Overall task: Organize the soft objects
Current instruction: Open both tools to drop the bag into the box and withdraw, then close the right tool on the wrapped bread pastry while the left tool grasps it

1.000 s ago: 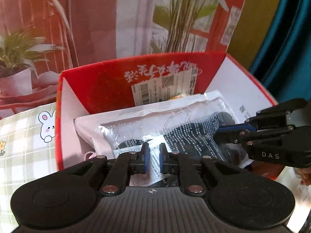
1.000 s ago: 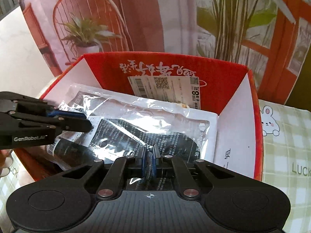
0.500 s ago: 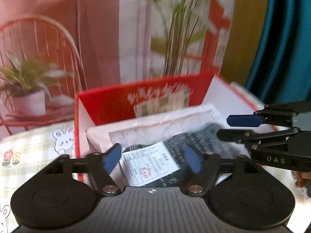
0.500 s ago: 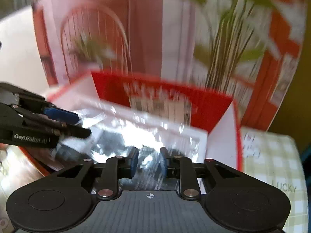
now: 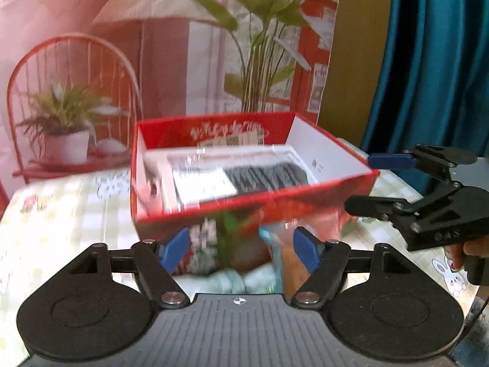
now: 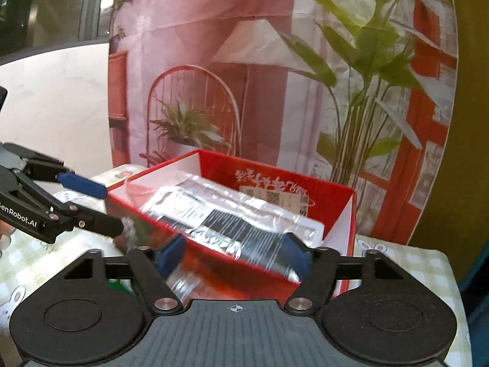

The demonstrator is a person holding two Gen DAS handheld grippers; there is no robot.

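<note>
**Kid:** What just happened to the bag?

**Me:** Both tongs let go of it. A second ago they were pinched shut on the clear plastic bag [image 5: 232,177]. Now the left tongs [image 5: 241,249] and the right tongs [image 6: 232,255] are pulled back from the red box [image 5: 333,150], and their jaws are opening wide. Nothing is squeezed between them.

**Kid:** So where is the bag now?

**Me:** It lies flat inside the red box, with something dark and soft in it and a white paper label on top. The box sits on the checked tablecloth [image 5: 61,214] with little bunnies on it.

**Kid:** Is the job done?

**Me:** I think that 1 bag is put away. But look just in front of the box, near the left tongs. There are more soft packs [image 5: 232,275] there, blurry, greenish and brown. I can't tell what they are. I'd guess 1 of those goes in next.
</note>
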